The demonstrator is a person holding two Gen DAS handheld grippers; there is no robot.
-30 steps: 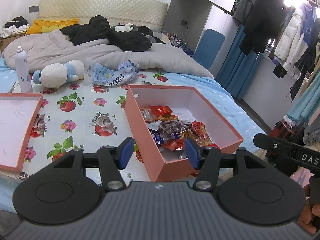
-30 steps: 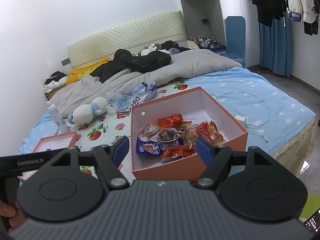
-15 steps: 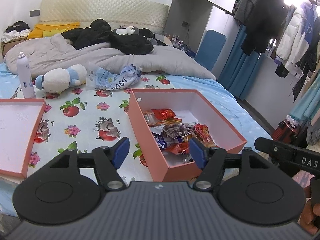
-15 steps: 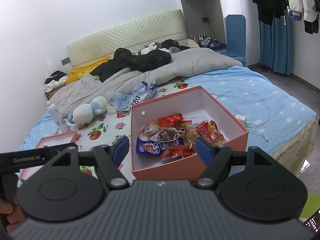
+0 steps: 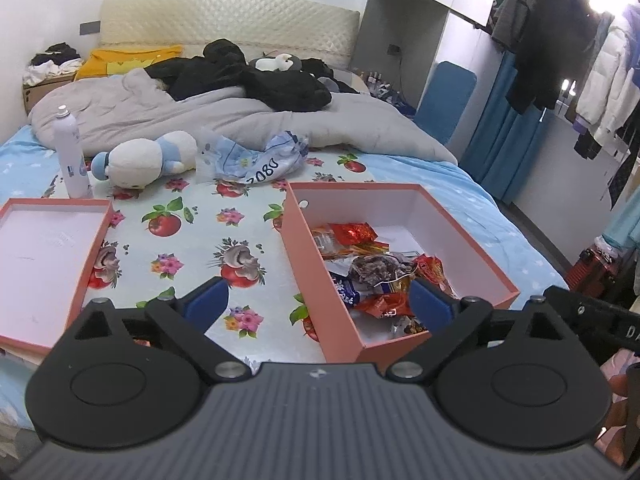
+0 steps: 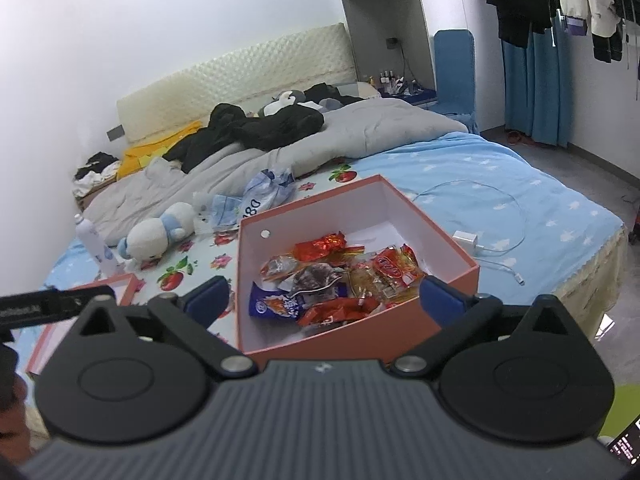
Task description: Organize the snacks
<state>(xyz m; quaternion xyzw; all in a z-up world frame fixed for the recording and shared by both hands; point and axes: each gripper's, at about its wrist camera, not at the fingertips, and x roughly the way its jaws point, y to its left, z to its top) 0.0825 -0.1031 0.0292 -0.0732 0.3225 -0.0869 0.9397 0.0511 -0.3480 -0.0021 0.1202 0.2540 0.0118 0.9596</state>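
Open salmon-pink cardboard box with white inside, sitting on a fruit-and-flower printed plastic sheet spread over the blue star-patterned bedsheet. Inside the box, a loose heap of wrapped snacks: red foil packets, a blue-and-white packet, clear wrappers, mostly toward the near wall.

Left gripper hovering above the near corner of the box, blue-padded fingers spread wide, holding nothing. Right gripper poised over the near edge of the same box, fingers likewise spread wide and empty.

Matching shallow salmon-pink box lid lying open side up, well apart to the left on the sheet. Beyond it, an upright white spray bottle, a white-and-blue plush toy on its side, and a crumpled blue-and-white plastic bag. On the bedsheet right of the box, a white charger with coiled cable.
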